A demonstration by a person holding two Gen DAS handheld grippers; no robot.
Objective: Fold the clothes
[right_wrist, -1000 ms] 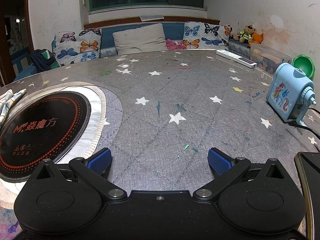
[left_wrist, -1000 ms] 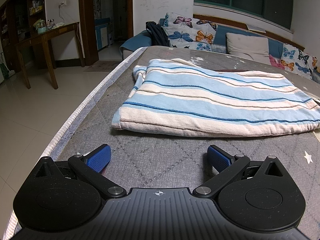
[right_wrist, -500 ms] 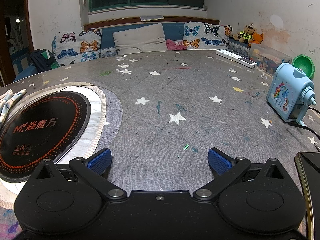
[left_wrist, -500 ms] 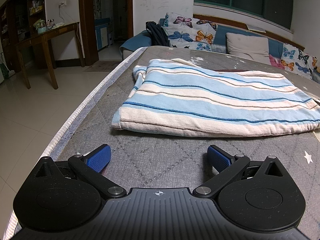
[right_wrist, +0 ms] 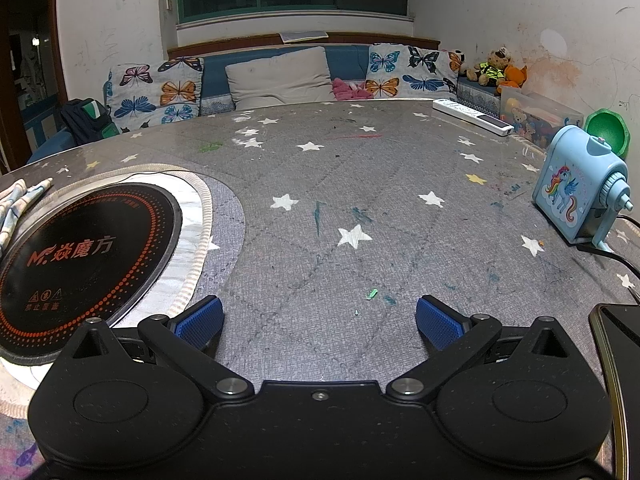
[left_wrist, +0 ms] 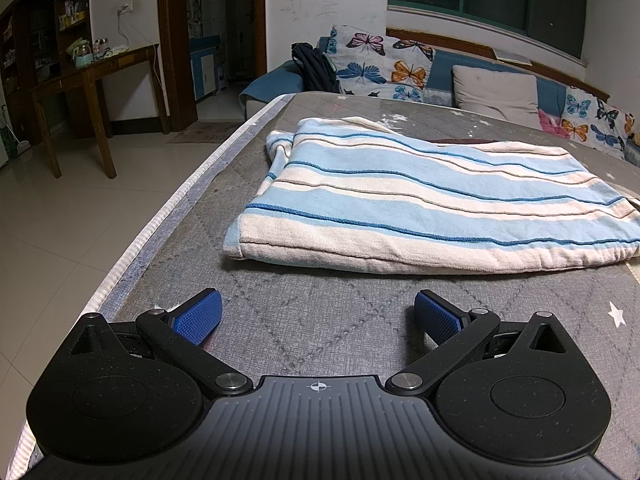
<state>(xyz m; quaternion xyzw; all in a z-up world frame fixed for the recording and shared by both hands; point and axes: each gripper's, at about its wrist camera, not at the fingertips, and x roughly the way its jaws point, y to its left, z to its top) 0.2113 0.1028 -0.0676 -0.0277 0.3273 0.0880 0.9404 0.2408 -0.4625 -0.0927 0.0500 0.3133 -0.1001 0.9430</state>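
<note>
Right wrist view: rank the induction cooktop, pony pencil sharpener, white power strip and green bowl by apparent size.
1. Induction cooktop, nearest the camera.
2. Pony pencil sharpener.
3. White power strip and green bowl: look alike, both farther back; not ranked.

The striped garment point(left_wrist: 420, 208) runs off the left wrist view's right edge, so its far end is unseen. In the right wrist view only its corner point(right_wrist: 18, 204) shows, and a dark object point(right_wrist: 618, 360), possibly a tablet, is cropped.

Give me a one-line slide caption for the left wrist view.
Open left gripper low over the grey quilted table, short of the folded blue-and-cream striped towel.
</note>
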